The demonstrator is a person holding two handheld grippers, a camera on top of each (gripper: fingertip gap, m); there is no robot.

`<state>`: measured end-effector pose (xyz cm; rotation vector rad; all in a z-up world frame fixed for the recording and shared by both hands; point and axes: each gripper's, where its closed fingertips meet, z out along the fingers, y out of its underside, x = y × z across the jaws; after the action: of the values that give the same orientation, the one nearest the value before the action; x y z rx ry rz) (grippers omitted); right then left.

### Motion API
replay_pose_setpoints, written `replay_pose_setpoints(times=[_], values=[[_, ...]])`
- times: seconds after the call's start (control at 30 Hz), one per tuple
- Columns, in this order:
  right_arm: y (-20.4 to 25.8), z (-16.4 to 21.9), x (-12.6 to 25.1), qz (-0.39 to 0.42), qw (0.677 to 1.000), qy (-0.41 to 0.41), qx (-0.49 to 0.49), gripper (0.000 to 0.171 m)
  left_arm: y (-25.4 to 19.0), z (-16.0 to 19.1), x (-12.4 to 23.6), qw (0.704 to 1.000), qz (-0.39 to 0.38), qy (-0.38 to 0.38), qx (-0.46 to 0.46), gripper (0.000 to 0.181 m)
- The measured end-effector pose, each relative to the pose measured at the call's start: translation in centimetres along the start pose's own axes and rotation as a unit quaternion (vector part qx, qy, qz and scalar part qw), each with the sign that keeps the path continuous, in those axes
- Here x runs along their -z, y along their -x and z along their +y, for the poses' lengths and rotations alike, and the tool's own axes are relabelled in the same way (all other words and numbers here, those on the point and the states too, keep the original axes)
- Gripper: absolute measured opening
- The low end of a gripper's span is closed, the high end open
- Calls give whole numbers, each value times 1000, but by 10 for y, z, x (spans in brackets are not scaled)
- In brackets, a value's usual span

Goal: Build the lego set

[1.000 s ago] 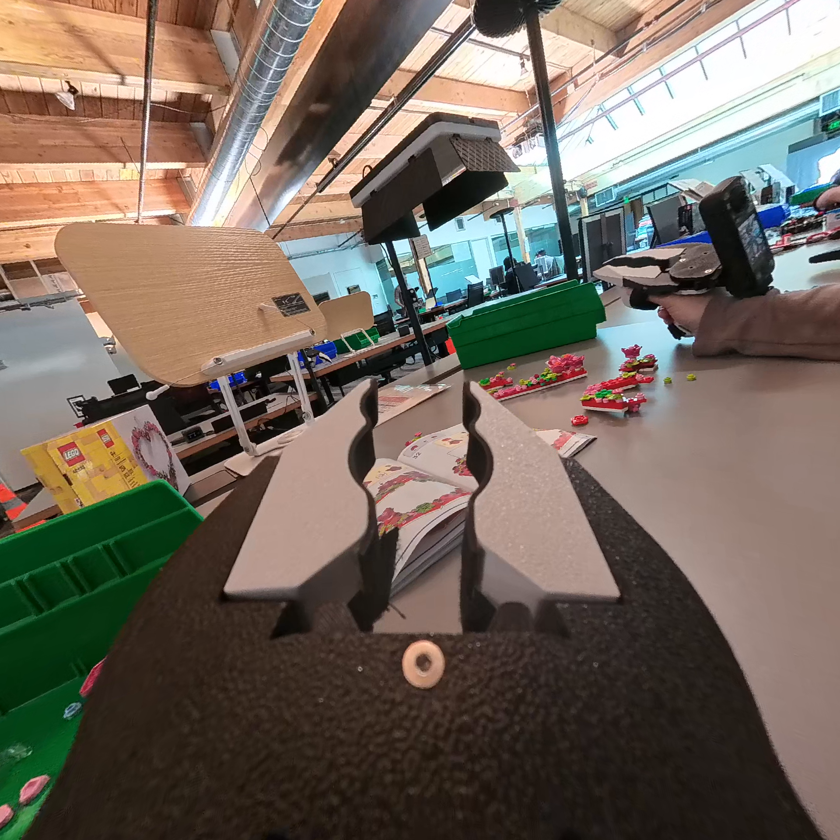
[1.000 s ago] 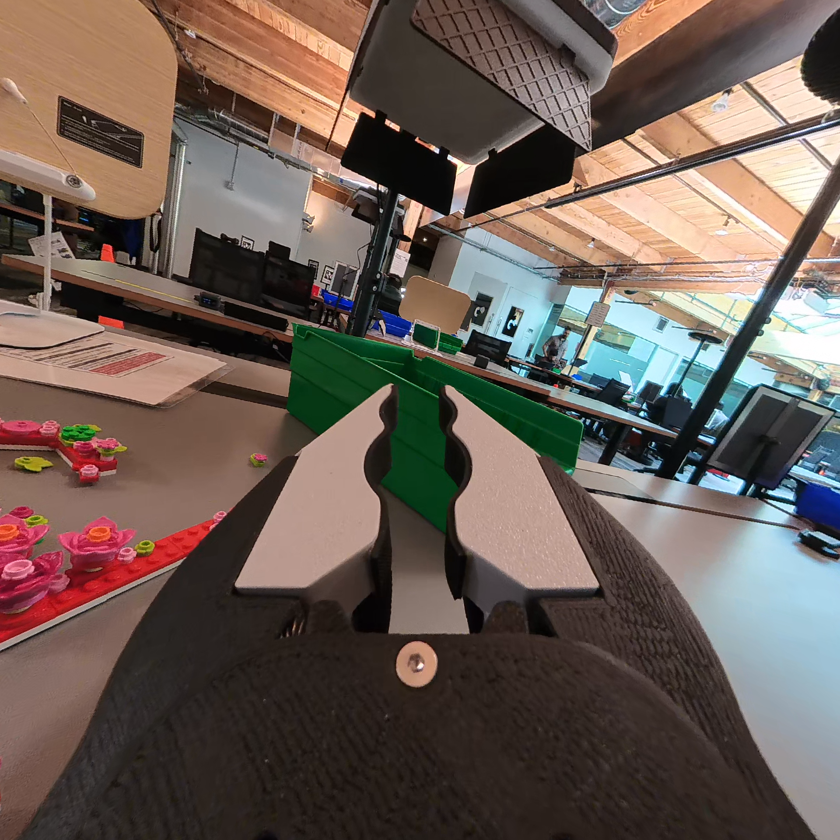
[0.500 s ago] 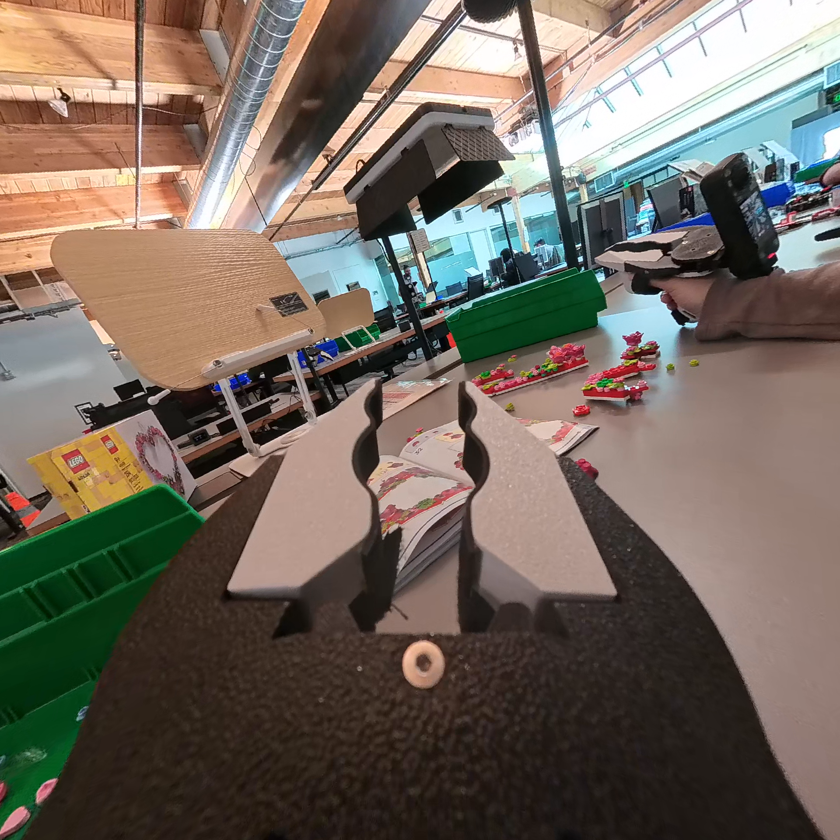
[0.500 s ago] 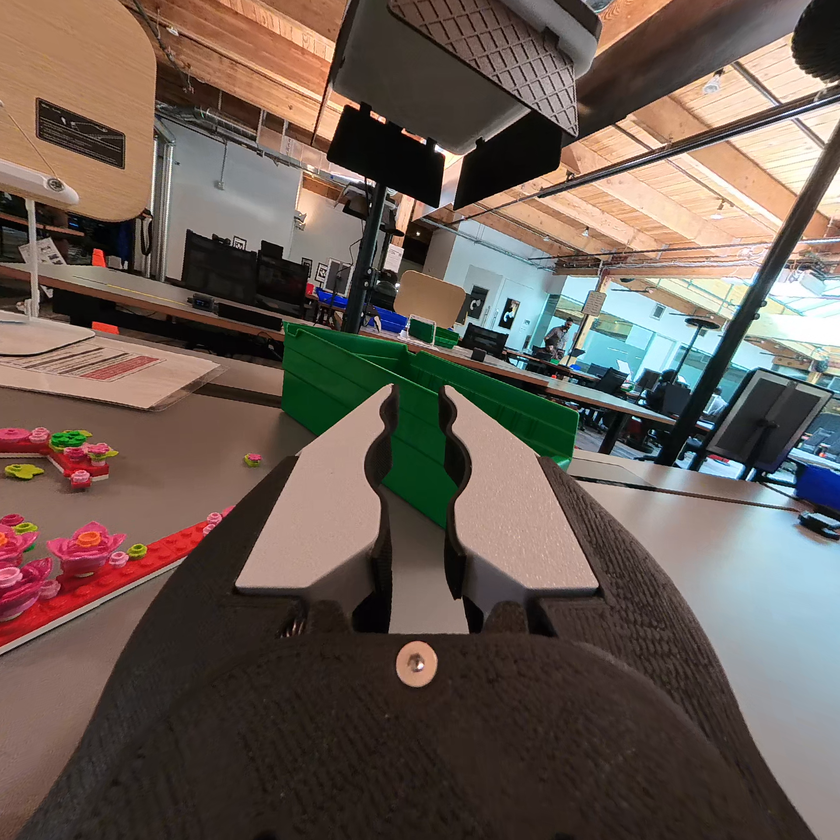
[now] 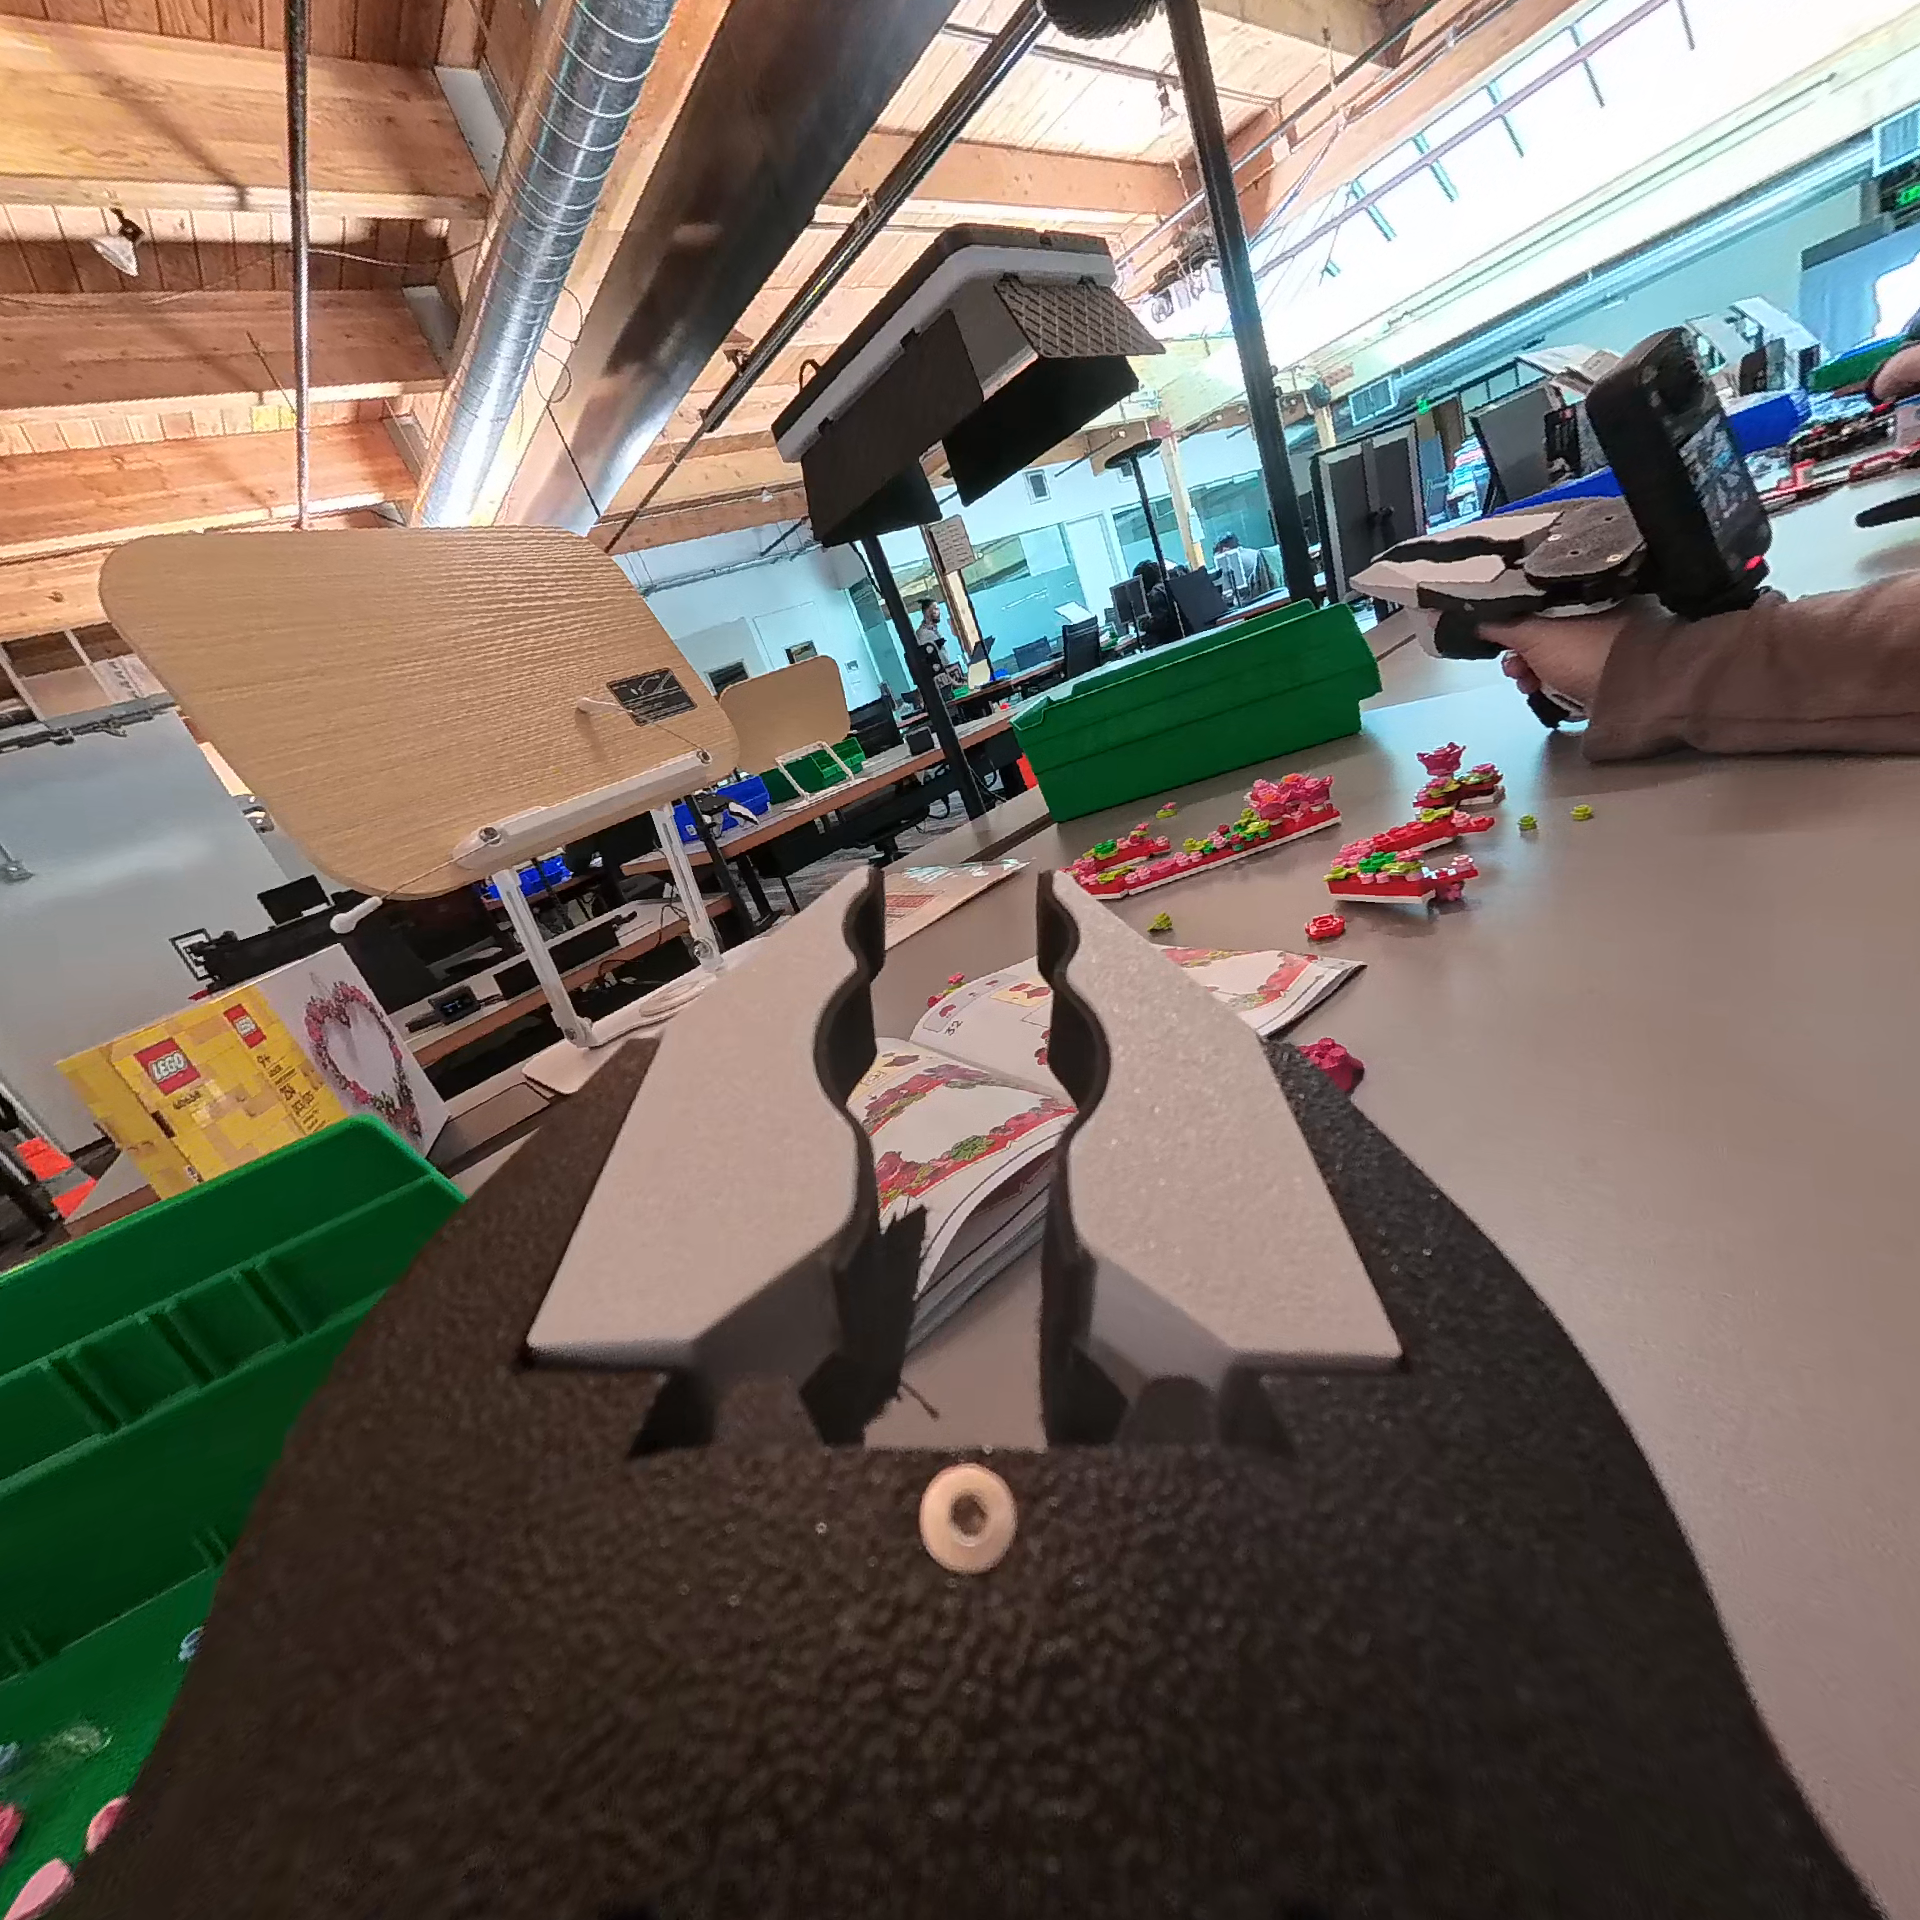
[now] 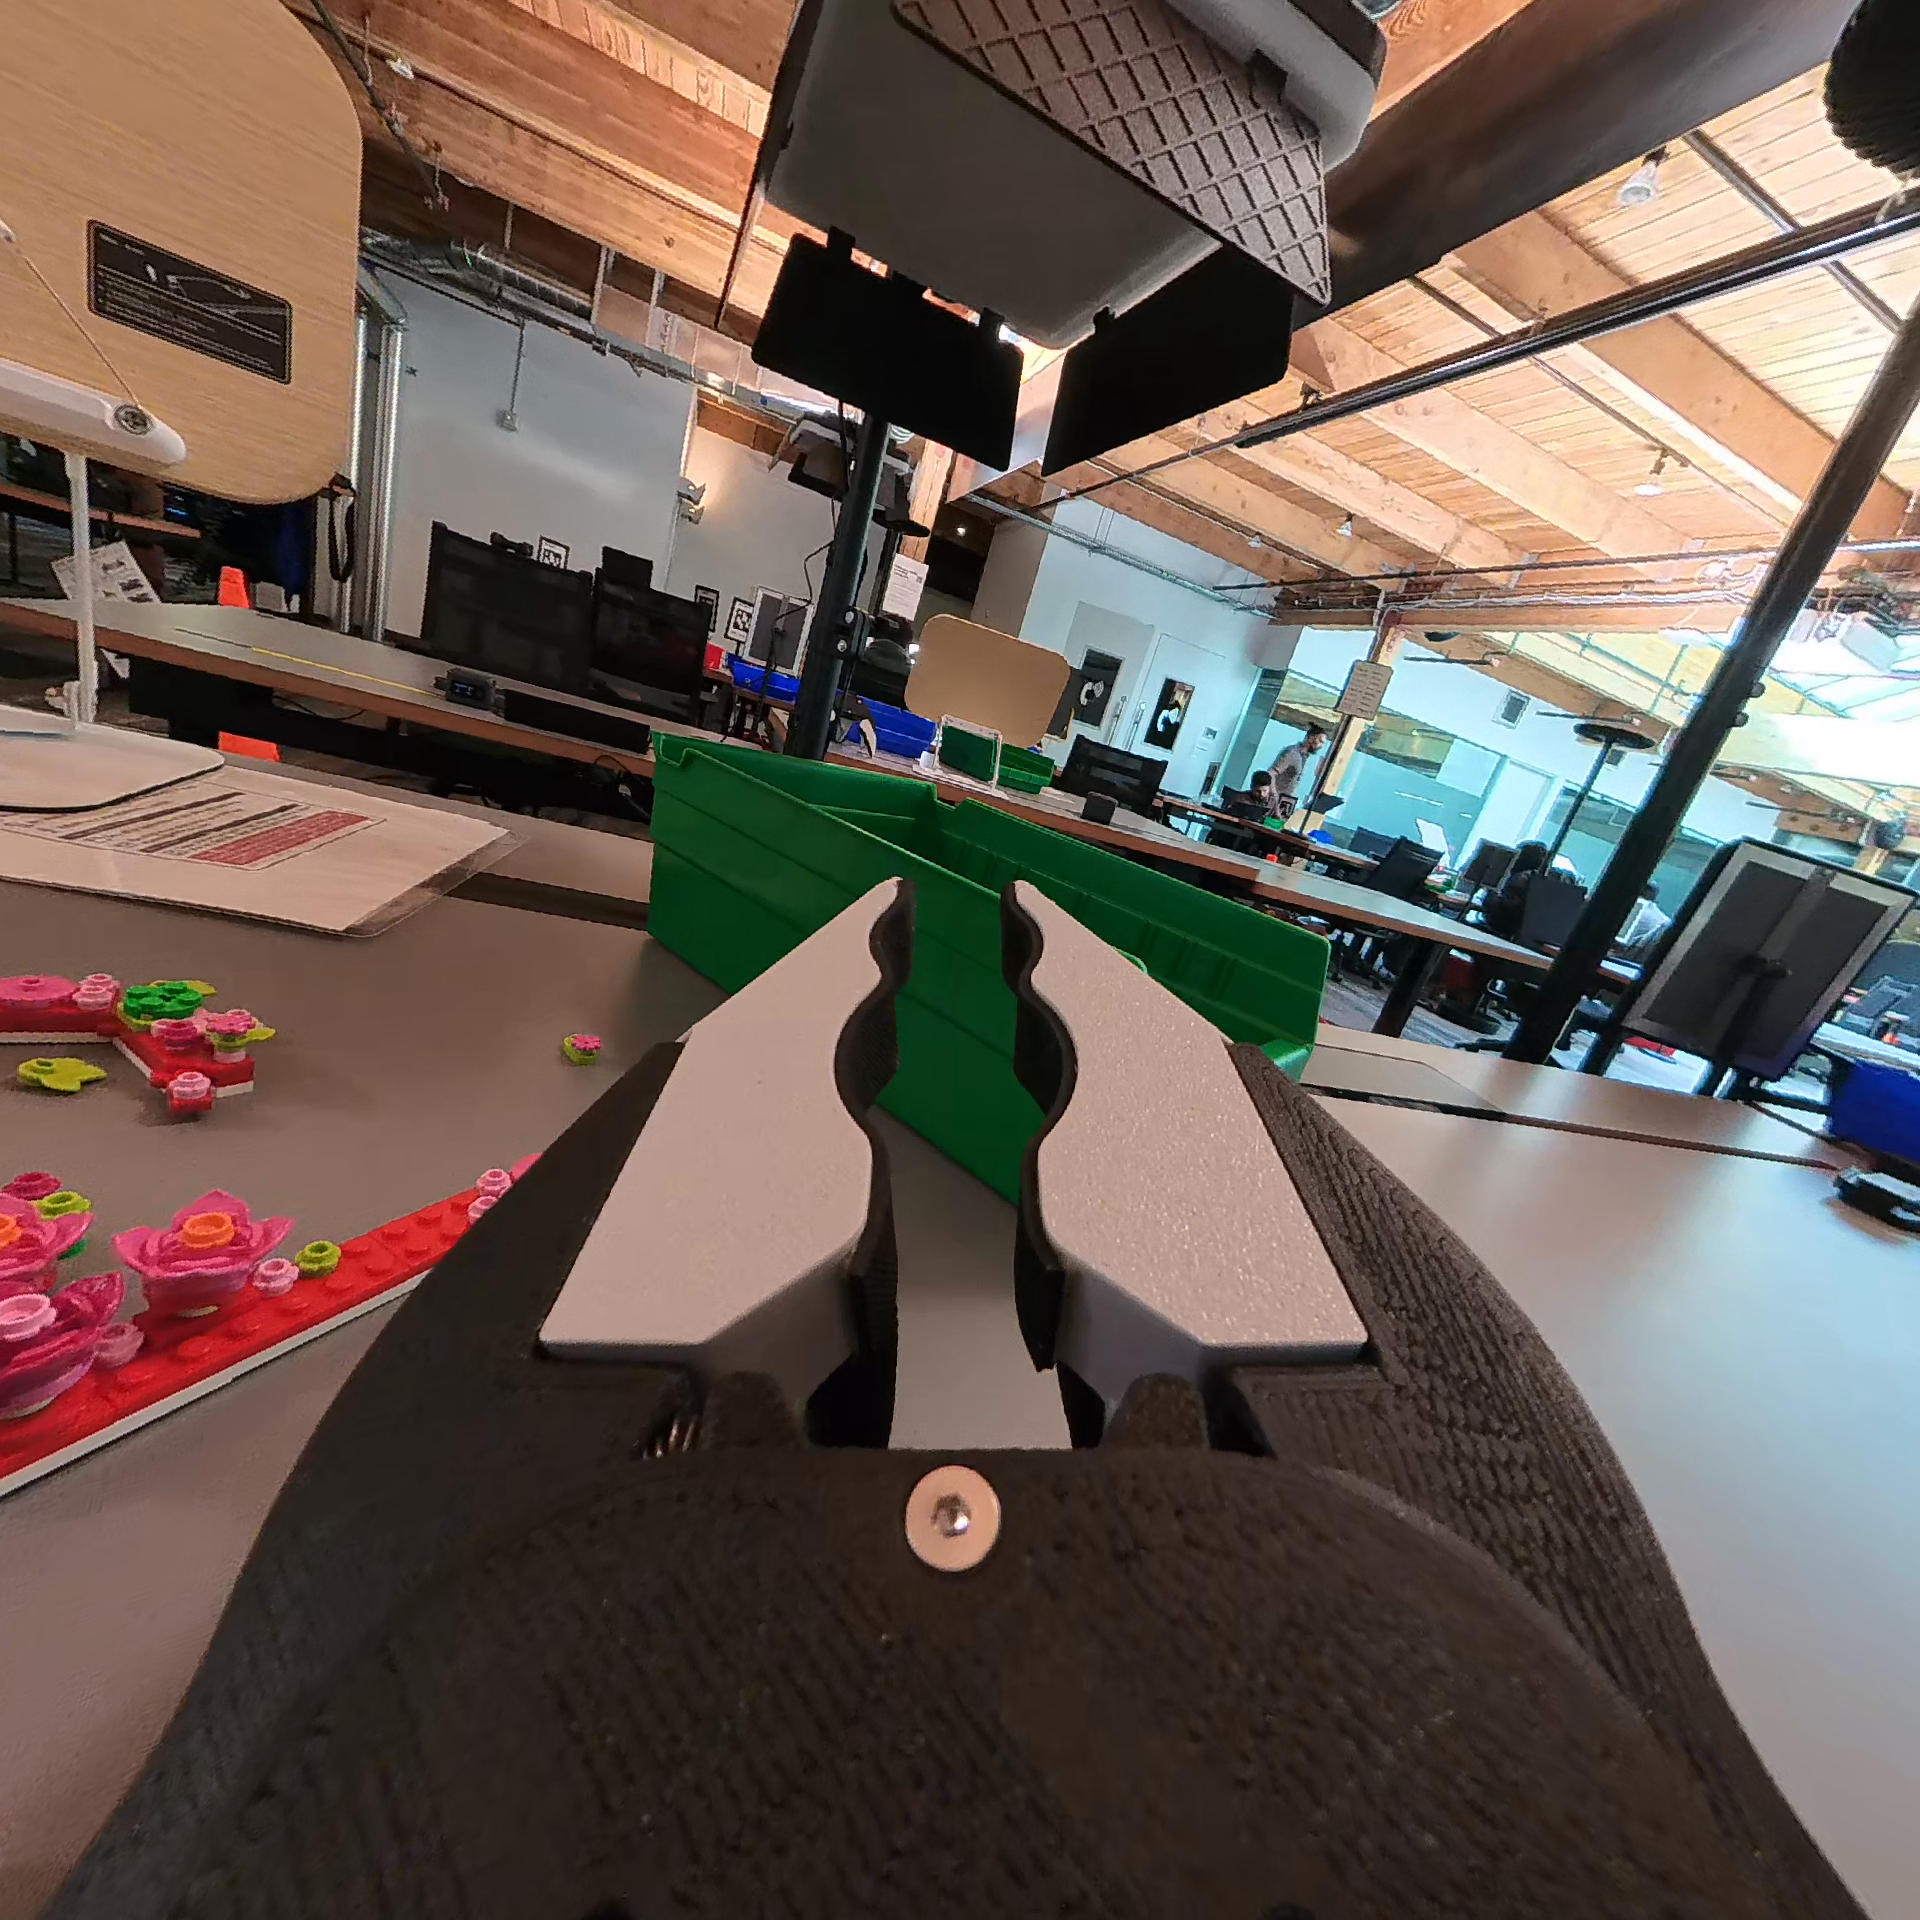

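Two grippers are present, both empty with fingers parted: the left gripper hovers over one open instruction booklet on the grey table, and the right gripper points at one green bin at the table's far edge. Several partly built red lego strips with pink flowers lie on the table between booklet and bin, with a few loose small pieces near them; their exact number cannot be told. One more green bin sits left of the left gripper, with one yellow lego box and one wooden book stand behind it.
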<state>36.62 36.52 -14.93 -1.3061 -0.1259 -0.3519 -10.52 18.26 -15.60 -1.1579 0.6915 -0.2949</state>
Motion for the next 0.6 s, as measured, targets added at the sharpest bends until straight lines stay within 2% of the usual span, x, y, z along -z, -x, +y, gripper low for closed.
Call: replay_pose_setpoints(times=[0.37,0.43,0.53,0.6], values=[[0,0,0,0,1000,0,1,15,-3,0,-1,1000,5,1,-5,24],[0,0,0,0,1000,-1,0,15,-4,1,1,999,8,12,-30,26],[-2,-1,0,2,1000,-3,-8,15,16,-28,9,991,-30,39,-123,22],[-4,-1,1,3,1000,-4,-16,15,46,-54,18,987,-65,87,-118,26]])
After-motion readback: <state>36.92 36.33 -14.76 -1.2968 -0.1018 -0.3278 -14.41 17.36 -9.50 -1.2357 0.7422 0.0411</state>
